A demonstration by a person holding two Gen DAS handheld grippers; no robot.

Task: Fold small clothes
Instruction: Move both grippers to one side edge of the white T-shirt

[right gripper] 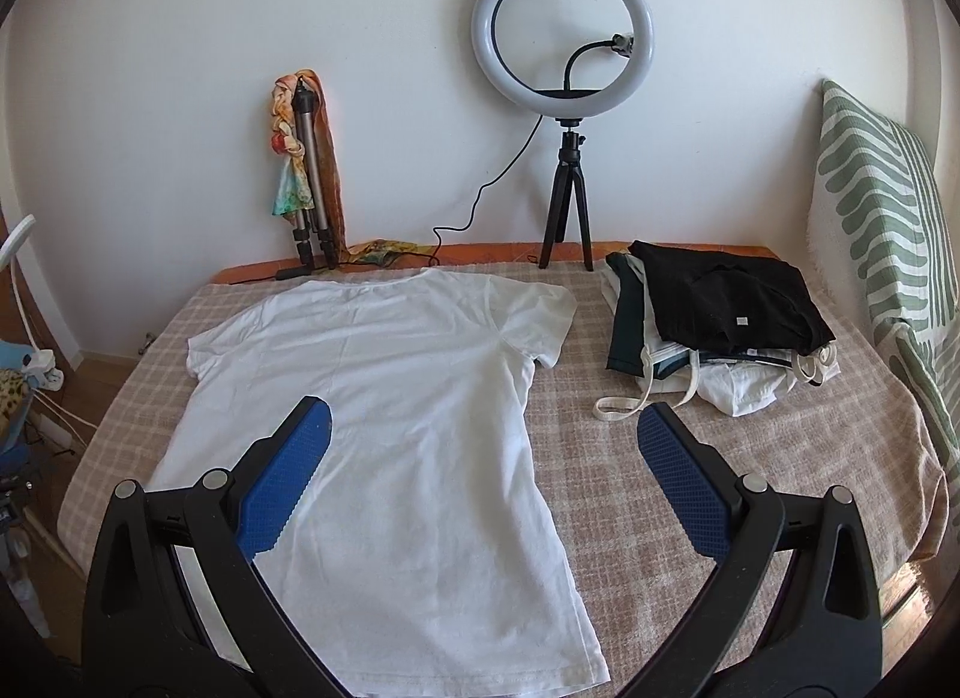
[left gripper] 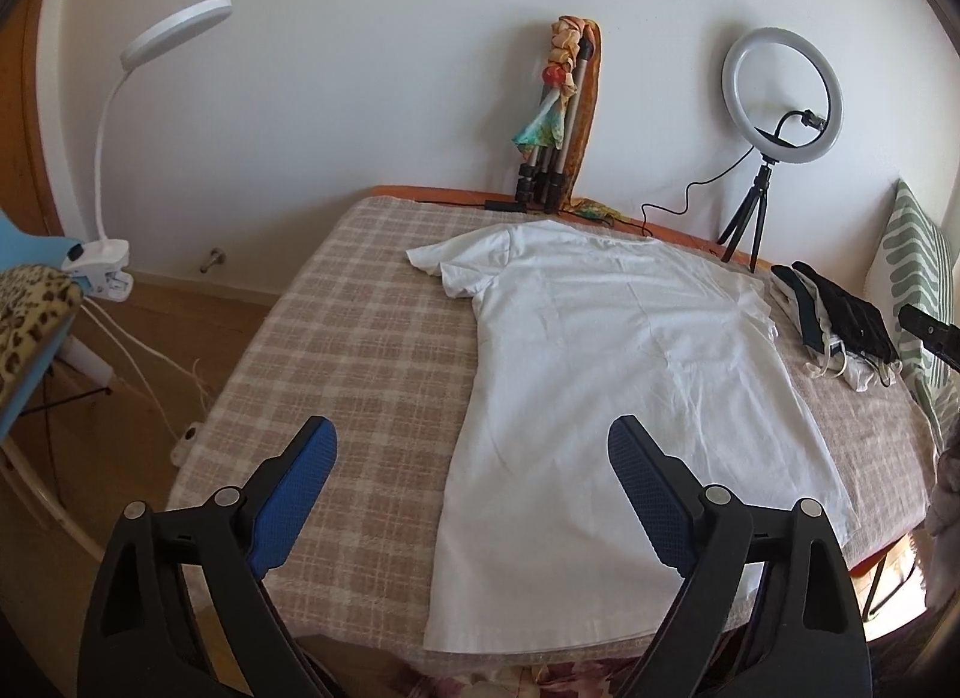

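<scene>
left gripper (left gripper: 474, 458): jaws wide apart, holding nothing, hovering over the near hem's left corner and the blanket beside it.
right gripper (right gripper: 483, 440): jaws wide apart, nothing held, above the shirt's lower right side.
risk, pinch: blue pads (right gripper: 282, 476) could catch the checked blanket (left gripper: 336, 350) along with the hem, since the shirt lies flat on it; the fold would then drag the cover.
risk, single layer: grabbing only the top layer of the hem would likely split front from back and skew the fold.
risk, edge: the hem sits right at the near edge of the bed; a pull toward the camera could slide the shirt off.
white T-shirt (right gripper: 384, 398): spread flat, hem nearest, collar toward the wall; thin, soft, light creases, no fold made yet by the look of it.
sleeves: both spread out; left one slightly bunched in the left view.
risk, far right: right sleeve lies near the clothes pile (right gripper: 720, 314); a loose cream strap (right gripper: 630, 404) trails toward the shirt and could snag on a sideways fold.
risk, far edge: ring light (right gripper: 561, 32) on its tripod and its cable stand just past the collar; a long reach may knock them.
</scene>
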